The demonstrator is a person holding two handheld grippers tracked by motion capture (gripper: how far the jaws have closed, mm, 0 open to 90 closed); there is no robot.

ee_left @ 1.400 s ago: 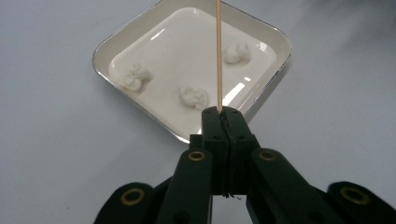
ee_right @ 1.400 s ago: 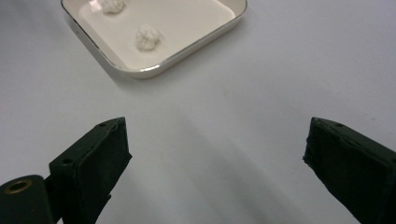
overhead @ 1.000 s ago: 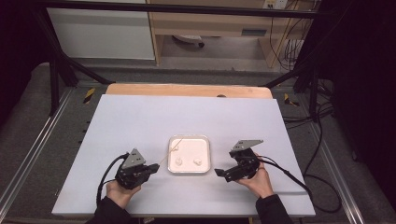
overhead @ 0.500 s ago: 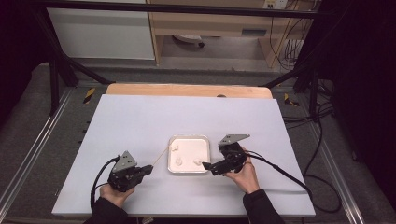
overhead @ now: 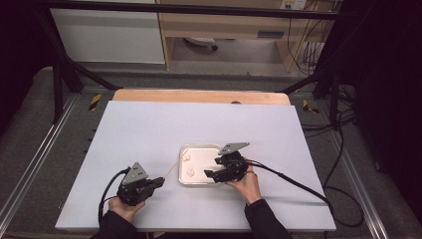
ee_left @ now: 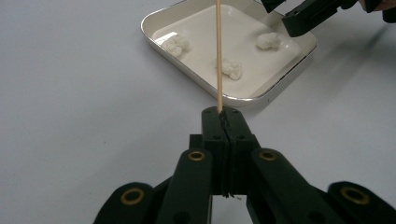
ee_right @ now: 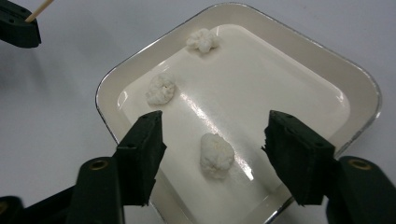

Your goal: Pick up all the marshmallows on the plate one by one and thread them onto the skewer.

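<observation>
Right gripper view: a small, lumpy white puff, popcorn-like in texture (ee_right: 216, 155), lies on the glossy floor of a shallow white rectangular tray with rounded corners (ee_right: 359, 91). It sits directly between the two black jaws of the right gripper (ee_right: 216, 151), which stand spread wide on either side of it without touching it. Two similar white puffs lie farther along the tray, one near the left-hand jaw (ee_right: 161, 89) and one close to the far rim (ee_right: 202, 40).

Left gripper view: the left gripper (ee_left: 224, 116) has its jaws pressed together on the near end of a thin, pale wooden skewer (ee_left: 218, 51). The skewer's long axis runs straight ahead from the jaws, out over the near rim of the tray and above its floor, passing just beside the middle puff.

High view: the tray rests near the front centre of a white tabletop (overhead: 149, 129). The right gripper hangs over the tray's right edge, while the left gripper sits well apart to the tray's left, with the skewer bridging the gap up to the tray.

Judgement: the right gripper is the nearer tool, already straddling its puff, so a closing of the jaws would suffice; the skewer's tip points toward the tray for a likely threading.
</observation>
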